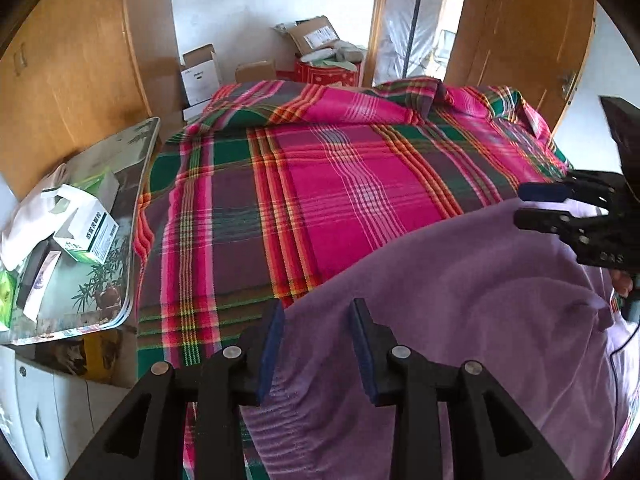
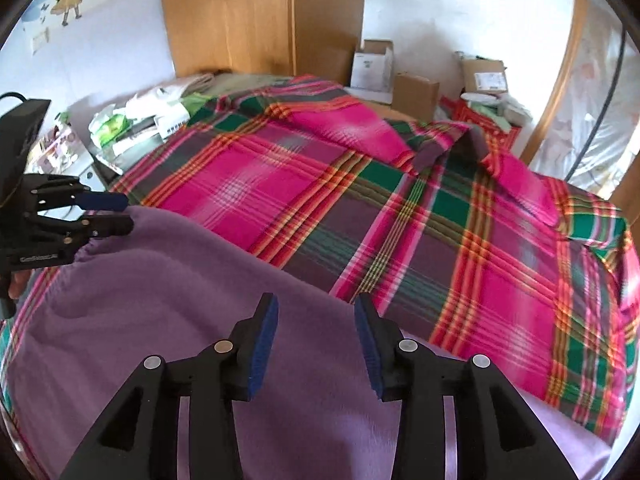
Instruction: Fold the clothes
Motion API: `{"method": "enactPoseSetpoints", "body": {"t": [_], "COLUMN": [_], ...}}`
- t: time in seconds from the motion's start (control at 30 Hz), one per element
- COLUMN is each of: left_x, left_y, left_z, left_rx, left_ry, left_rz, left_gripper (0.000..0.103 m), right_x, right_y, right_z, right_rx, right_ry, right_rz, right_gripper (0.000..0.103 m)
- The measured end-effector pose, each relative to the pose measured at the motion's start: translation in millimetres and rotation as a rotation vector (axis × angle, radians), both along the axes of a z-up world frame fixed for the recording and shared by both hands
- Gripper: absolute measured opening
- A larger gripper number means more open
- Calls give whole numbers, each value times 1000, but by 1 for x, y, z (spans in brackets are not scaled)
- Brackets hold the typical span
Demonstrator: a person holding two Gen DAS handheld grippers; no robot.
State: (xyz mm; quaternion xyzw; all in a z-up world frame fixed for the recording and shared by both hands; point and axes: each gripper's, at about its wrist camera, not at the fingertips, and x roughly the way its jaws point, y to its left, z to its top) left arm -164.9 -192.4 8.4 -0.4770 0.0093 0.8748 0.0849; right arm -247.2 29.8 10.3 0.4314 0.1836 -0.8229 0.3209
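Both grippers stand with their jaws parted and nothing between the blue pads. At the bottom centre of the left wrist view, the left gripper [image 1: 318, 344] hovers over the near left edge of a purple garment [image 1: 460, 300], one pad over the plaid, the other over the purple cloth. At the bottom centre of the right wrist view, the right gripper [image 2: 316, 344] hangs open above the same garment's upper edge.

That purple garment lies spread across the lower half of both views, on a pink, green and red plaid blanket [image 1: 320, 184] that covers the bed. Its gathered hem shows at the left of the right wrist view, just below the left gripper's tips.

Further back, the blanket is rumpled into folds near the upper centre. At the left of the left wrist view a side table [image 1: 136, 148] holds boxes and packets. Cardboard boxes [image 1: 312, 36] sit beyond the bed against the white wall, beside a wooden wardrobe [image 2: 240, 16].
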Motion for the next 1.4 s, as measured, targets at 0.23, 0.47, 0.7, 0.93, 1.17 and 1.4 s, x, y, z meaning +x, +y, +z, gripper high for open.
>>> {"method": "enactPoseSetpoints", "body": {"t": [0.23, 0.47, 0.7, 0.93, 1.17, 1.4], "left_x": [-3, -7, 5, 5, -11, -13], "left_y": [5, 7, 31, 31, 14, 18], "left_z": [-7, -6, -5, -4, -8, -5], "left_rx": [-30, -52, -217, -208, -121, -62], "left_ry": [-12, -30, 16, -1, -6, -11], "left_rz": [-32, -19, -113, -111, -29, -34], "left_gripper": [35, 35, 35, 36, 53, 5], "right_x": [-17, -14, -13, -14, -13, -11], "right_y": [-7, -4, -3, -1, 1, 1], "right_z": [-17, -17, -18, -18, -19, -17], "right_rx": [26, -13, -24, -37, -39, -52], "right_ry": [-45, -75, -78, -79, -73, -81], "right_rz": [55, 76, 65, 52, 48, 46], "right_gripper": [42, 42, 42, 42, 42, 7]}}
